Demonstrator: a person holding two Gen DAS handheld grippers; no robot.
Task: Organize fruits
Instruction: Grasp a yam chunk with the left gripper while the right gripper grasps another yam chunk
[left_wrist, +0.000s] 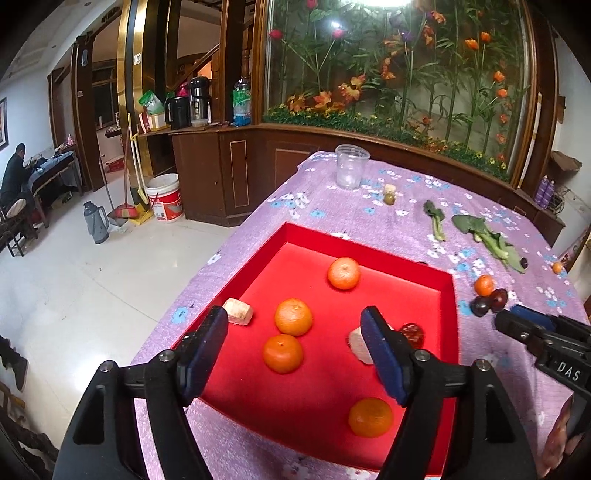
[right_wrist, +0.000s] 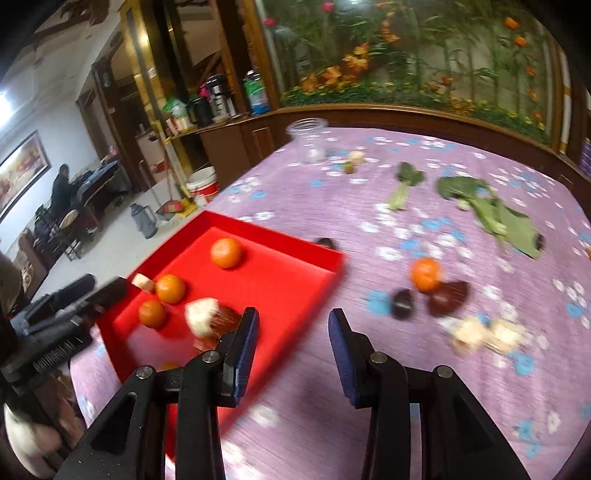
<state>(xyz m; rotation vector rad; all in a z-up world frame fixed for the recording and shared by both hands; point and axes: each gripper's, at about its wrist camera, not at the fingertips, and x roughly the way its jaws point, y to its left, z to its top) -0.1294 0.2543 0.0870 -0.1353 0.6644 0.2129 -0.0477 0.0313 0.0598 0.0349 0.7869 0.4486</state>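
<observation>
Grippers: left gripper (left_wrist: 295, 325) over the red tray (left_wrist: 448, 295), jaws wide apart, nothing between; right gripper (right_wrist: 293, 325) past the tray's right rim, jaws part open, empty. Tray holds four oranges (left_wrist: 293, 316), two pale chunks (left_wrist: 238, 311), one red fruit (left_wrist: 412, 332). Cloth, beyond: loose orange (right_wrist: 426, 274) touching two dark plums (right_wrist: 448, 297); pale pieces (right_wrist: 484, 334) nearby. Farther: greens (right_wrist: 491, 214), cup (left_wrist: 351, 166). Risk, judged: closing on the orange may nudge the plums, which could roll away.
</observation>
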